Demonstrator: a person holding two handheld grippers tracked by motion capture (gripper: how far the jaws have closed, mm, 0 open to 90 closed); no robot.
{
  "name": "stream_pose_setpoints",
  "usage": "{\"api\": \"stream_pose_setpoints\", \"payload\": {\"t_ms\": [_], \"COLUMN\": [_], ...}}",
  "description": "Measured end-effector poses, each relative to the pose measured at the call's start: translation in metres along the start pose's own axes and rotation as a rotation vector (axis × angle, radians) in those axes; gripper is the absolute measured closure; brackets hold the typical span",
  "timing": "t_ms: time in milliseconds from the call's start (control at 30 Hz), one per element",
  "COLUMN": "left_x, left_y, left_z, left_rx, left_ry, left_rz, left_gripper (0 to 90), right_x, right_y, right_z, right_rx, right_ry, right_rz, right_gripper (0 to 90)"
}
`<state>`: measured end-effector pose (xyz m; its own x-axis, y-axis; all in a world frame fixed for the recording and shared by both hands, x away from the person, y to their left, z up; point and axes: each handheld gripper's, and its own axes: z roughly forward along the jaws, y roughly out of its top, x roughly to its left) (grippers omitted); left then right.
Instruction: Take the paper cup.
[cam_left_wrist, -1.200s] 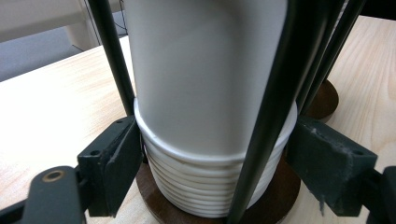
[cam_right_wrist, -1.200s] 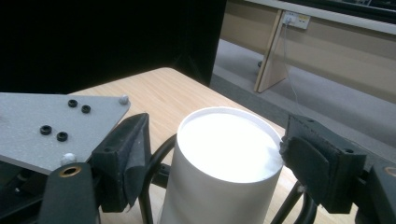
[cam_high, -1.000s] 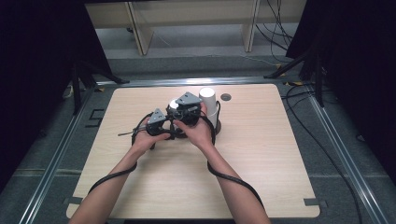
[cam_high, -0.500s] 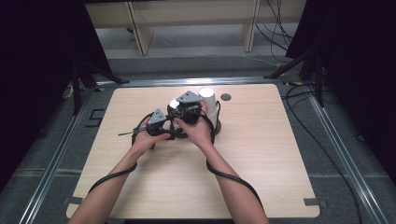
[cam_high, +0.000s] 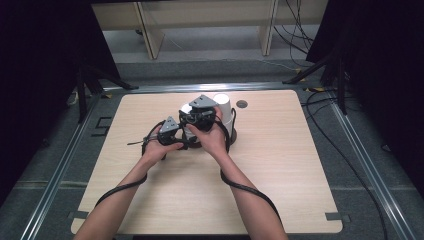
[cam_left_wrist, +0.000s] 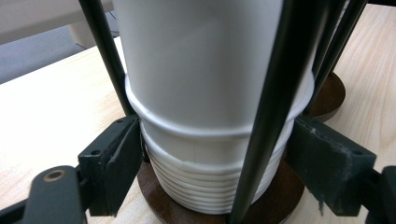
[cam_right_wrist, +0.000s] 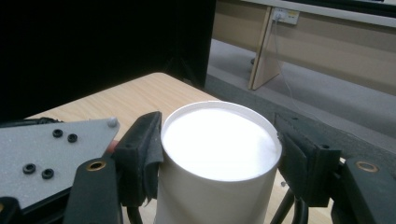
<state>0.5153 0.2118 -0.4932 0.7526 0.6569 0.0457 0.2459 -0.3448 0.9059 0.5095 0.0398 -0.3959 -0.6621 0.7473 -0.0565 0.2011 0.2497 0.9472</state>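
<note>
Cup stack (cam_left_wrist: 210, 116) on round base (cam_left_wrist: 289, 196), inside upright rods (cam_left_wrist: 266, 116), mid-table (cam_high: 280, 180).

**Crowded at the back centre, open everywhere else**

Bare table (cam_high: 280, 185) is lying open to either side and in front of the hands. The cup stack (cam_high: 222, 107) is standing inside black upright rods (cam_left_wrist: 266, 112) on a brown base (cam_left_wrist: 154, 196), blocking any sideways reach. The left gripper (cam_high: 175, 142) and right gripper (cam_high: 202, 116) are crowding together there, their cables (cam_high: 240, 185) trailing across the near tabletop.
</note>
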Motion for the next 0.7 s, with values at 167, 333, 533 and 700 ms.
{"api": "stream_pose_setpoints", "payload": {"t_ms": [167, 333, 533, 700], "left_x": [0.0, -0.001, 0.0, 0.001], "left_y": [0.0, 0.0, 0.0, 0.0], "left_z": [0.001, 0.002, 0.002, 0.003], "left_rx": [-0.008, -0.019, -0.003, -0.008], "left_ry": [-0.003, -0.007, -0.001, -0.006], "left_rz": [-0.009, -0.023, -0.016, -0.017], "left_gripper": [18.8, 18.8, 18.7, 18.7], "right_x": [0.0, 0.0, -0.001, -0.001], "right_y": [0.004, 0.007, 0.012, 0.015], "right_z": [-0.002, -0.004, -0.007, -0.009], "right_rx": [-0.016, -0.023, -0.044, -0.066], "right_ry": [-0.016, -0.014, -0.02, -0.021], "right_rz": [0.02, 0.007, 0.007, 0.007], "right_gripper": [35.5, 35.5, 35.6, 35.6]}}
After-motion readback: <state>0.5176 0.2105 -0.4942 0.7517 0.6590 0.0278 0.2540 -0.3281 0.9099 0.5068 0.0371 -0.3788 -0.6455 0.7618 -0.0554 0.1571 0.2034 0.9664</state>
